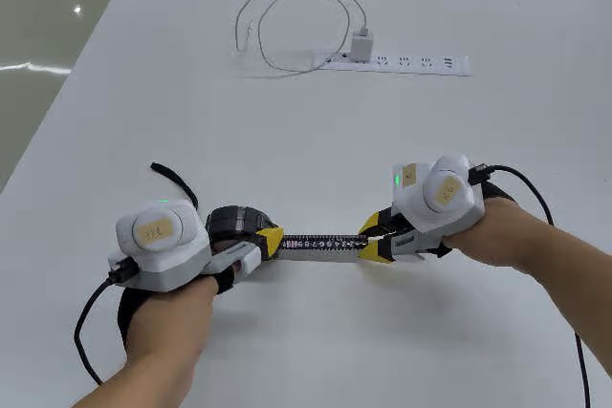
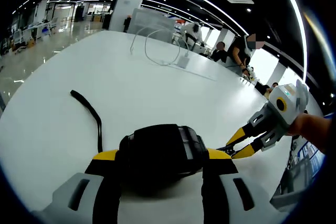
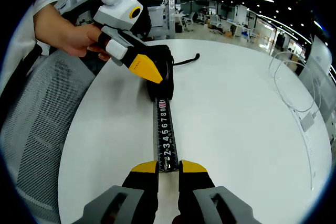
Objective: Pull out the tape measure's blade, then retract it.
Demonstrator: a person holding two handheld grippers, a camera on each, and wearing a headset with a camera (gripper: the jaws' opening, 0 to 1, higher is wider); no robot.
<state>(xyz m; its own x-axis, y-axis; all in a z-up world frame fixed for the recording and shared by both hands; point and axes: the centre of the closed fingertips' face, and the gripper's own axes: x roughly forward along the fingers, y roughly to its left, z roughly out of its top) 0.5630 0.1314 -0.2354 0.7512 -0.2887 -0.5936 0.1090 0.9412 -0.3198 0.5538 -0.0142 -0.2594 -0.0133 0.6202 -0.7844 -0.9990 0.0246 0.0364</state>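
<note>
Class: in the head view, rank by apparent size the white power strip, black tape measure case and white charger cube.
1. White power strip and black tape measure case: look alike; case is nearer.
2. White charger cube.

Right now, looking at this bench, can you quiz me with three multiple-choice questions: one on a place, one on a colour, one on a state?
1. Where on the table does the power strip lie? A. near edge; B. left corner; C. far side.
2. What colour are the gripper fingertips? A. red; B. yellow; C. blue.
3. How is the tape measure's blade? A. partly out, held by the right gripper; B. fully retracted; C. detached.
Answers: C, it lies beyond both grippers in the head view; B, yellow tips show in every view; A, its numbers run from the case, held in the left gripper, to the shut right gripper.
</note>
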